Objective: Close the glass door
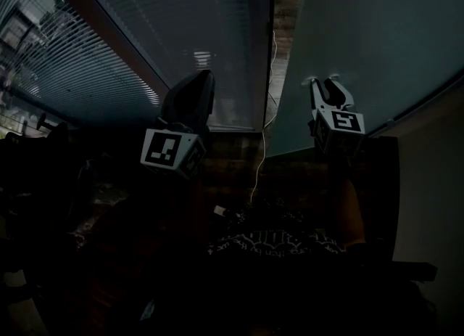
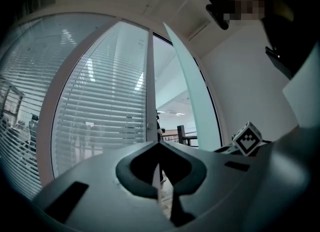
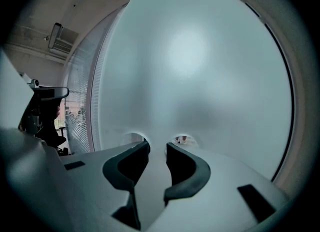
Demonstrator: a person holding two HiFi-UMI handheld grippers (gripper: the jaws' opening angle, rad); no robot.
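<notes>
- Head view: frosted glass door (image 1: 370,30), upper right of frame, stood ajar. A dark gap separated its edge from the fixed glazed panel with blinds (image 1: 145,22) at upper left.
- Head view: right gripper (image 1: 325,84), right of centre, had its tips at the door face. It was probably placed there to push the leaf shut, not to grasp it.
- Head view: left gripper (image 1: 199,91), left of centre, pointed at the blinds panel and was apart from the door, seemingly idle.
- Head view: a pale cable (image 1: 259,160) ran down from the gap at centre.
- Head view: writing consisted of square markers on both cubes only. The print on dark fabric at lower centre was too dim to read.
- Left gripper view: the left gripper (image 2: 159,146) had its jaws together at the tips and held nothing. The door (image 2: 192,95) appeared edge-on at centre and the blinds panel (image 2: 100,116) at left. There was no legible text.
- Right gripper view: the right gripper (image 3: 156,148) had a narrow gap between its jaws and gripped nothing. Its tips were at or just off the door (image 3: 200,75), which filled the frame. I could not tell whether they touched it. No labels were visible.
</notes>
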